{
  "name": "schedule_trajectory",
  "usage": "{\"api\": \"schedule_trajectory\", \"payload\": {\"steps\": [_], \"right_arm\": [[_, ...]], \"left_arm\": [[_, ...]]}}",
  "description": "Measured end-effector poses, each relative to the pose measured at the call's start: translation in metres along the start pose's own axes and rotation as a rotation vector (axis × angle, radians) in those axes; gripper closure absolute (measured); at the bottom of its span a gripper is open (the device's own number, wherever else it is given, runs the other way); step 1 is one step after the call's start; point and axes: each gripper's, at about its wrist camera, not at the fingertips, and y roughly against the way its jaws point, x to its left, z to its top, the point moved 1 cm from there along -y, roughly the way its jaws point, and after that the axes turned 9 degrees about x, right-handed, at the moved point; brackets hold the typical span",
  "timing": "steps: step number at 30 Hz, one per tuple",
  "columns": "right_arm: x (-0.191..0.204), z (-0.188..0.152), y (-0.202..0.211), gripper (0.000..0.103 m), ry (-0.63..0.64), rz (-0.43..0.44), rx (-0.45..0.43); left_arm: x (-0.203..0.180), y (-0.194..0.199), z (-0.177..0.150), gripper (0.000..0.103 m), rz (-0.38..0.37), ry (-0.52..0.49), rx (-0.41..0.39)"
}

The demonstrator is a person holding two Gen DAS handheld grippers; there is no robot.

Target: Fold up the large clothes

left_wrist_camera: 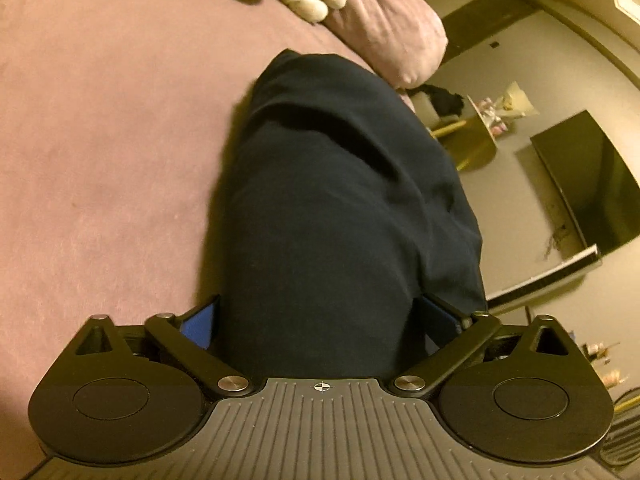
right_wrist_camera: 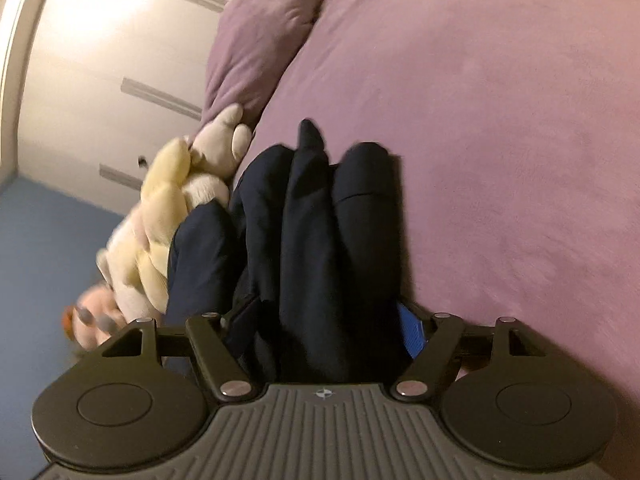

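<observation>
I've got both tools clamped on the navy garment (left_wrist_camera: 340, 208), left tool (left_wrist_camera: 320, 320) and right tool (right_wrist_camera: 324, 320), fingertips buried in cloth above the bed (left_wrist_camera: 100, 140).

right gripper (right_wrist_camera: 324, 320): clamped on bunched dark navy fabric garment (right_wrist_camera: 320, 232) | mauve bedsheet (right_wrist_camera: 500, 140) beneath | cream plush toy (right_wrist_camera: 168, 216) at left

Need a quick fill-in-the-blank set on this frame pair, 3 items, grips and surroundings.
1. The left gripper is shut on the ____ garment.
2. In the right wrist view, the right gripper holds fabric bunched into several ____.
3. The garment hangs over a bed with a ____ cover.
4. Next to the pillow lies a plush ____.

Missing words: navy; folds; purple; toy
</observation>
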Motion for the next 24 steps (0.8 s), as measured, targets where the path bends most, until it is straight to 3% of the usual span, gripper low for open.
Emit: {"api": "schedule_trajectory", "payload": {"steps": [2,7,9,13,16,19,22,24], "right_arm": [[0.009,0.003,-0.008,0.044,0.053,-0.046,0.019],[0.039,0.001,-0.015,0.058,0.146,-0.091,0.047],[0.054,-0.002,-0.017,0.059,0.170,-0.086,0.042],[0.080,-0.007,-0.034,0.059,0.187,-0.057,0.068],[0.093,-0.016,-0.066,0.059,0.168,-0.003,0.131],[0.103,-0.030,-0.101,0.058,0.130,0.064,0.182],[0.109,-0.041,-0.119,0.053,0.102,0.098,0.184],[0.110,-0.042,-0.122,0.047,0.108,0.068,0.169]], "left_arm": [[-0.003,0.006,0.002,0.014,0.009,-0.021,0.006],[-0.006,0.026,0.007,0.027,-0.026,0.003,0.002],[-0.009,0.041,0.010,0.027,-0.019,-0.005,-0.015],[-0.002,0.082,0.017,0.027,0.067,-0.047,-0.075],[0.021,0.106,0.019,0.027,0.143,-0.015,-0.103],[0.046,0.116,0.013,0.026,0.147,0.080,-0.115],[0.051,0.108,0.005,0.016,0.219,0.081,-0.141],[0.046,0.108,0.002,0.010,0.249,0.055,-0.163]]}}
